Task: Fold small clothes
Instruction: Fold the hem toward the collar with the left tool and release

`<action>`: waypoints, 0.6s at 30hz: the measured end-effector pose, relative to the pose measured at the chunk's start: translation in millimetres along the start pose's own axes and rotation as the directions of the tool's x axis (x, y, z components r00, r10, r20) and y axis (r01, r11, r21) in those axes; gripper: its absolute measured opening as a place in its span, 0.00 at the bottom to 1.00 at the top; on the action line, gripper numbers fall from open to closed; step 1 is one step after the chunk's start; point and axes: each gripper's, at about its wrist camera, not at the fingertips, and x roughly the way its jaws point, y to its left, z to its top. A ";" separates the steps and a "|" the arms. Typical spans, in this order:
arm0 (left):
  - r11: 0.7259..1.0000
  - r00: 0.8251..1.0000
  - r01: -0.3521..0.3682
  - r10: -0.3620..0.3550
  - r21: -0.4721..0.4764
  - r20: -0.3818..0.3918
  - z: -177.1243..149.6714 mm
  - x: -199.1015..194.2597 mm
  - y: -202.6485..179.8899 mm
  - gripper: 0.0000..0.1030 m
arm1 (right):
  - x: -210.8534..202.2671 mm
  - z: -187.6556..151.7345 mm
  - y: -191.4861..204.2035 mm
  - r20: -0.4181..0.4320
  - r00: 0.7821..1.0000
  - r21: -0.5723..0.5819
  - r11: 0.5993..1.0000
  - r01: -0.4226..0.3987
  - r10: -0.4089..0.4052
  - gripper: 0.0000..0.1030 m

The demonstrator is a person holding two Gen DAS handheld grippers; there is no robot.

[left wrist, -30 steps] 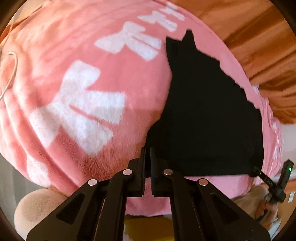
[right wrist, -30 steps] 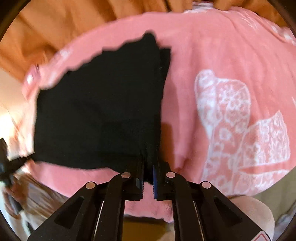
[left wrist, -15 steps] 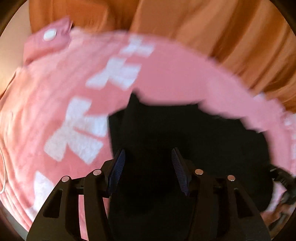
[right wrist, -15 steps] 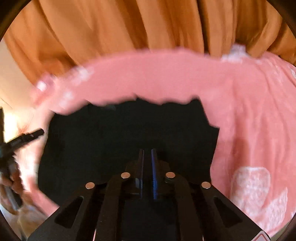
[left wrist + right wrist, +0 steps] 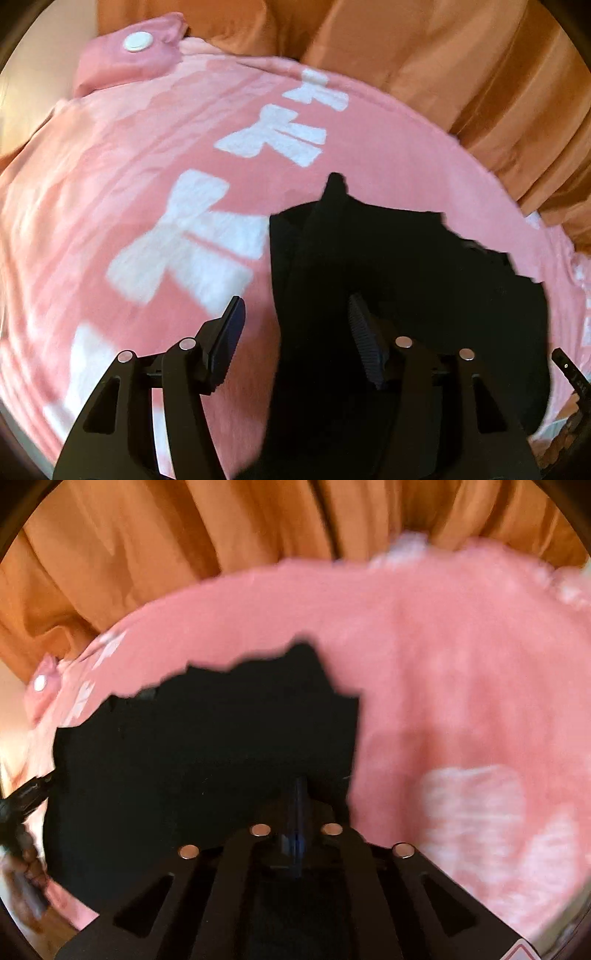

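Observation:
A small black garment (image 5: pixel 406 280) lies on a pink blanket (image 5: pixel 122 177) with white bow prints. My left gripper (image 5: pixel 295 325) is open above the garment's left edge, with nothing between its jaws. In the right wrist view the same black garment (image 5: pixel 207 746) fills the lower left. My right gripper (image 5: pixel 300 794) is shut over the garment's near right part. The dark cloth hides whether any fabric is pinched between its fingers.
Orange curtains (image 5: pixel 461 62) hang behind the blanket and also show in the right wrist view (image 5: pixel 184 535). A pink pillow corner with a white button (image 5: pixel 136 40) lies at the far left. The other gripper's tip (image 5: pixel 26 797) shows at the left edge.
My left gripper has opened and let go of the garment's corner. Both grippers have moved forward over the garment, which now lies folded further back on the blanket.

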 end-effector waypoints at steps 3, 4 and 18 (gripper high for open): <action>0.998 0.998 0.059 -0.059 0.038 0.011 -27.7 -21.1 -20.5 0.54 | -30.4 -16.8 43.5 -0.010 0.989 -0.087 0.985 -0.151 0.150 0.07; 0.996 0.999 0.052 -0.051 0.068 -0.013 -43.2 -21.4 -30.5 0.54 | -27.5 -31.4 66.6 -0.067 0.976 -0.130 0.968 -0.214 0.206 0.06; 0.991 0.996 -0.070 0.062 -0.112 -0.068 -54.6 -38.1 45.7 0.61 | -54.0 -56.6 17.4 -0.038 0.998 -0.010 0.999 0.046 -0.046 0.06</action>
